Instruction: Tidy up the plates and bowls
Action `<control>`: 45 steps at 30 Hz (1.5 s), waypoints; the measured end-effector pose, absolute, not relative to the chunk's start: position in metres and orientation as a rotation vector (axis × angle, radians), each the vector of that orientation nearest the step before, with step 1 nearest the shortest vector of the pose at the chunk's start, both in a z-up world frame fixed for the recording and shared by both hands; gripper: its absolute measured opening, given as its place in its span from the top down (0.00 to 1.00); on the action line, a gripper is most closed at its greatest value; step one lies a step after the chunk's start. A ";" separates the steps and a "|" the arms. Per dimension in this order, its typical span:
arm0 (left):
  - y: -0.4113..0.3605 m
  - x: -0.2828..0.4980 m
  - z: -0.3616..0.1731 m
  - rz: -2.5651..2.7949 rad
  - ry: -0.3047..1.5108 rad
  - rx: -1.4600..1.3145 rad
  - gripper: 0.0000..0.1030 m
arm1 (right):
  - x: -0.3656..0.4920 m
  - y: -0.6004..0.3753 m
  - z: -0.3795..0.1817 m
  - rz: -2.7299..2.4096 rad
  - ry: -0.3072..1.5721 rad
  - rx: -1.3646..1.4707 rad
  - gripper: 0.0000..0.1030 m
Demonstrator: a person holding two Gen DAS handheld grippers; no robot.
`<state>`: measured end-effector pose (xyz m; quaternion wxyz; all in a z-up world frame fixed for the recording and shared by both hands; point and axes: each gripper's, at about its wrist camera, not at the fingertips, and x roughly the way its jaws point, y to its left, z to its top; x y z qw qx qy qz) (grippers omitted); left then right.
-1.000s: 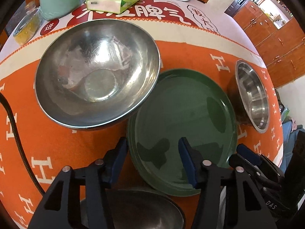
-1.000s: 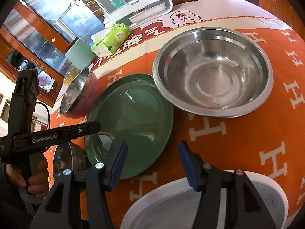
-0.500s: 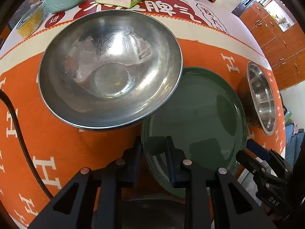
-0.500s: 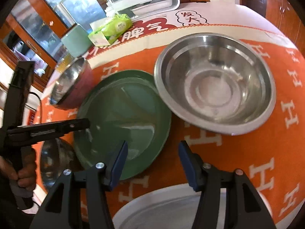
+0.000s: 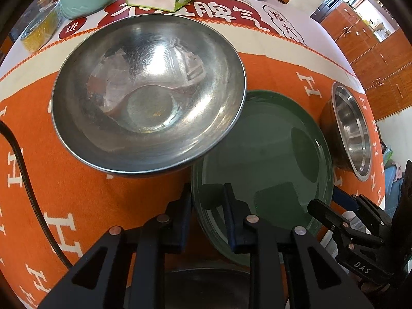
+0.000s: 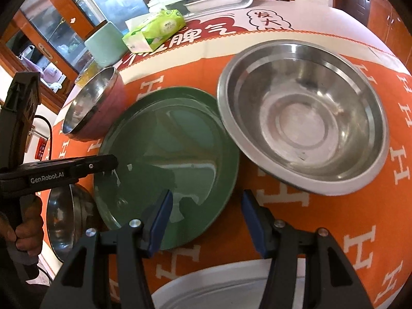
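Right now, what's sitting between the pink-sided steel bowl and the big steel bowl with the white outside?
The green plate lies between the pink-sided bowl and the large white-sided steel bowl, clearest in the right wrist view.

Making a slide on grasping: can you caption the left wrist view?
Left hand-held gripper shut on the rim of a round green plate beside a large steel bowl.
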<state>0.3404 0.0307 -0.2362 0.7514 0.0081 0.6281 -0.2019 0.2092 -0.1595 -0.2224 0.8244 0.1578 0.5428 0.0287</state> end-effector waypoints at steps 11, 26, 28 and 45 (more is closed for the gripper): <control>0.029 0.337 -0.236 -0.432 1.370 0.004 0.80 | 0.210 -0.159 -0.223 0.054 1.145 0.333 0.63; 0.022 0.325 -0.219 -0.448 1.332 0.045 0.80 | 0.199 -0.161 -0.212 0.033 1.117 0.349 0.63; 0.022 0.322 -0.215 -0.452 1.319 0.049 0.80 | 0.196 -0.162 -0.210 0.033 1.108 0.355 0.63; 0.034 0.282 -0.166 -0.448 1.145 0.096 0.79 | 0.163 -0.156 -0.185 0.063 1.033 0.427 0.63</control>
